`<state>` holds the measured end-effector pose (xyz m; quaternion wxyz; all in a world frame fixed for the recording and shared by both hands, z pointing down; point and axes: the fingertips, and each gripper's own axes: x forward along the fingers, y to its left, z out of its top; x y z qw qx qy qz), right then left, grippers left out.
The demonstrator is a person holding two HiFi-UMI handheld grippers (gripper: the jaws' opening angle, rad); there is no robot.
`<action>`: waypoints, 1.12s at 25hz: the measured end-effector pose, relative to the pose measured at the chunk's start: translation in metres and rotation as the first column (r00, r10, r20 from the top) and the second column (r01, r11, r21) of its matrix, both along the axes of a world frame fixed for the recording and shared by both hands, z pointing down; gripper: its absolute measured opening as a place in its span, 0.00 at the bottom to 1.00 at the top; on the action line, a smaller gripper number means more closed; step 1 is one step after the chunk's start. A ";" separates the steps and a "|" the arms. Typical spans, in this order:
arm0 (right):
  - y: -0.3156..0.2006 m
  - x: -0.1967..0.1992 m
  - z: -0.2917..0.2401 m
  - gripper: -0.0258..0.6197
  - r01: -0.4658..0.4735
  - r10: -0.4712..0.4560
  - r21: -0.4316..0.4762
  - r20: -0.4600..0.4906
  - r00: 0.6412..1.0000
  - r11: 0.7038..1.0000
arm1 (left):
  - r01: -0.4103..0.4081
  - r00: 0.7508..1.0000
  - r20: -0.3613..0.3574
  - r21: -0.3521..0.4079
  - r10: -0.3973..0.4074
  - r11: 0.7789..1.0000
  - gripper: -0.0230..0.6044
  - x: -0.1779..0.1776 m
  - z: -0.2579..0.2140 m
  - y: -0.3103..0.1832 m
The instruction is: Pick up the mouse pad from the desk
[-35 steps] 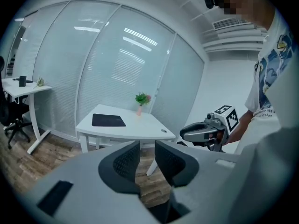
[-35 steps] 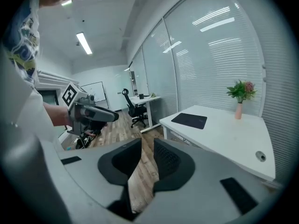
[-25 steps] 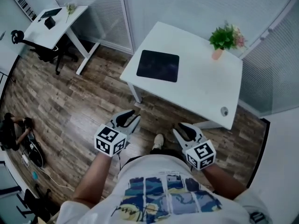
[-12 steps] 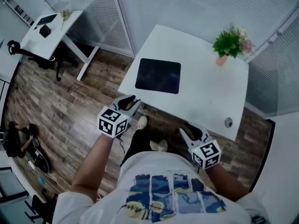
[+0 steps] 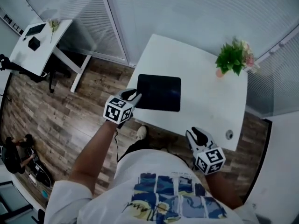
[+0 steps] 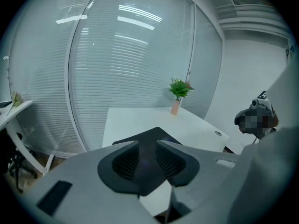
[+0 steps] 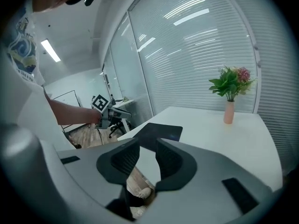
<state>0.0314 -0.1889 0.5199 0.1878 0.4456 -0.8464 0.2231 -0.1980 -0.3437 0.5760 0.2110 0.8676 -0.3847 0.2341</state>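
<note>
A black mouse pad (image 5: pixel 159 93) lies flat on the white desk (image 5: pixel 205 101), near the desk's left front corner. My left gripper (image 5: pixel 134 96) hovers at the pad's left edge with its jaws open and nothing clamped. In the left gripper view the pad (image 6: pixel 157 133) shows just beyond the left gripper (image 6: pixel 147 144). My right gripper (image 5: pixel 196 133) is open and empty at the desk's near edge, well to the right of the pad. The right gripper view shows the right gripper (image 7: pixel 147 146) with the pad (image 7: pixel 161 130) ahead of it and the left gripper (image 7: pixel 112 114) beyond.
A green plant in a pink vase (image 5: pixel 230 58) stands at the desk's far right. A round cable hole (image 5: pixel 228 135) sits near the right front corner. Glass walls with blinds (image 5: pixel 187 13) stand behind the desk. A second desk (image 5: pixel 35 41) is far left, on wooden floor (image 5: pixel 60 120).
Both grippers have come forward to the desk. The left one travelled from over the floor to the pad's left edge; the right one reached the desk's near edge. Jaws stayed as they were.
</note>
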 end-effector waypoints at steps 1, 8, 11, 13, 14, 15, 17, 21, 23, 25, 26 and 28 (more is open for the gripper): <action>-0.006 -0.001 0.000 0.21 -0.014 0.014 -0.004 -0.002 1.000 1.000 | -0.008 1.000 0.006 -0.005 0.008 1.000 0.19 0.000 0.006 -0.012; -0.031 -0.003 0.005 0.20 -0.116 0.115 -0.038 -0.026 0.993 0.992 | -0.039 0.998 0.053 -0.058 0.042 0.998 0.21 -0.011 0.057 -0.083; -0.037 -0.001 0.006 0.20 -0.160 0.159 -0.048 -0.038 0.987 0.986 | -0.050 0.996 0.065 -0.086 0.055 0.995 0.23 -0.013 0.079 -0.105; -0.040 0.002 0.007 0.20 -0.187 0.184 -0.054 -0.047 0.982 0.981 | -0.065 0.994 0.079 -0.106 0.073 0.992 0.24 -0.011 0.093 -0.116; -0.043 0.003 0.007 0.20 -0.200 0.197 -0.057 -0.052 0.979 0.978 | -0.071 0.993 0.089 -0.114 0.081 0.991 0.24 -0.011 0.100 -0.121; -0.045 0.005 0.007 0.20 -0.213 0.210 -0.061 -0.055 0.976 0.975 | -0.074 0.991 0.098 -0.119 0.086 0.990 0.24 -0.010 0.106 -0.127; -0.047 0.007 0.010 0.20 -0.239 0.236 -0.073 -0.058 0.970 0.968 | -0.080 0.989 0.113 -0.128 0.095 0.989 0.25 -0.009 0.116 -0.136; -0.047 0.012 0.016 0.19 -0.279 0.273 -0.090 -0.072 0.959 0.956 | -0.106 0.984 0.129 -0.152 0.126 0.983 0.26 -0.005 0.133 -0.147; -0.048 0.016 0.018 0.19 -0.298 0.291 -0.092 -0.077 0.954 0.950 | -0.115 0.981 0.136 -0.162 0.137 0.980 0.26 -0.003 0.141 -0.152; -0.049 0.018 0.019 0.19 -0.316 0.309 -0.096 -0.077 0.948 0.944 | -0.126 0.978 0.144 -0.172 0.152 0.977 0.26 -0.001 0.147 -0.155; -0.050 0.019 0.020 0.19 -0.323 0.317 -0.098 -0.077 0.945 0.941 | -0.133 0.975 0.152 -0.172 0.160 0.976 0.26 0.000 0.148 -0.156; -0.050 0.019 0.021 0.19 -0.335 0.328 -0.101 -0.077 0.941 0.937 | -0.141 0.974 0.155 -0.172 0.168 0.975 0.26 0.000 0.149 -0.157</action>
